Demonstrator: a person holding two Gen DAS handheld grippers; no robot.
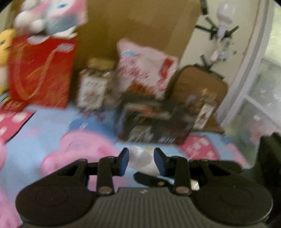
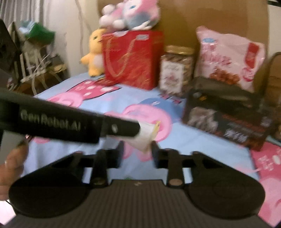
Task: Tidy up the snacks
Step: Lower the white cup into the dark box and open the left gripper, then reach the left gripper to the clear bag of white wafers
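Left claw: a small white crinkly snack packet is being pinched at its tip.
Right claw: its jaws are being held apart, with the packet's bottom between them.
Snack packet: it is being held above the blue and pink cartoon bedsheet.
Nearby: a black snack box is being seen by a pink puffy snack bag.

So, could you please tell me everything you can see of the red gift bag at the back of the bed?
The red gift bag looks like glossy paper with gold patterning and a looped gold cord handle hanging down its front. It stands upright on the cartoon bedsheet against the brown headboard. A pink-and-white plush toy sits in its open top, a yellow plush stands at one side, and a gold-lidded jar at the other. Blur hides any print, and whether the neighbours touch it.
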